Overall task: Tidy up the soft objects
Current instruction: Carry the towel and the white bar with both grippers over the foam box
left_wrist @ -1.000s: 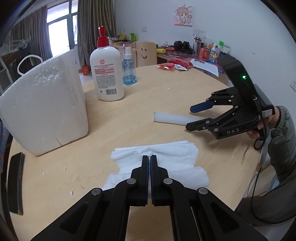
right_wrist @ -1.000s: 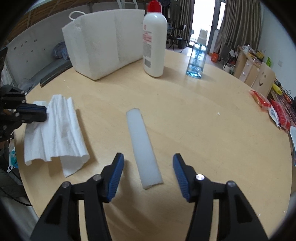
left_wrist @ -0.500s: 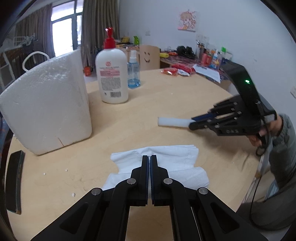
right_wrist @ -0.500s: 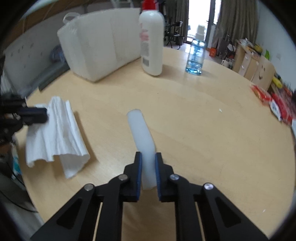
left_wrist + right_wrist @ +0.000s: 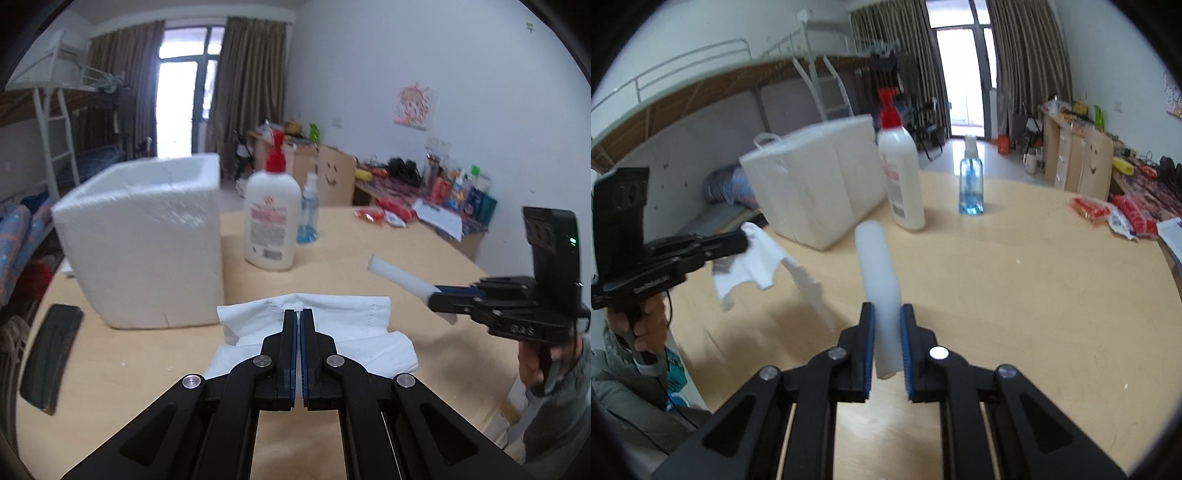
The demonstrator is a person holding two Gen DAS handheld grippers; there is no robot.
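Note:
My left gripper is shut on a white paper tissue and holds it above the round wooden table; in the right wrist view the tissue hangs from that gripper. My right gripper is shut on a white foam strip, lifted off the table and pointing forward. The strip and right gripper also show at the right of the left wrist view. A white styrofoam box stands open-topped at the left.
A white pump bottle with a red cap and a small blue spray bottle stand beside the box. A black phone lies near the table's left edge. Snack packets lie at the far right edge.
Both grippers have risen from the table. The left one lifted the tissue, the right one lifted the foam strip it had closed on half a second ago.

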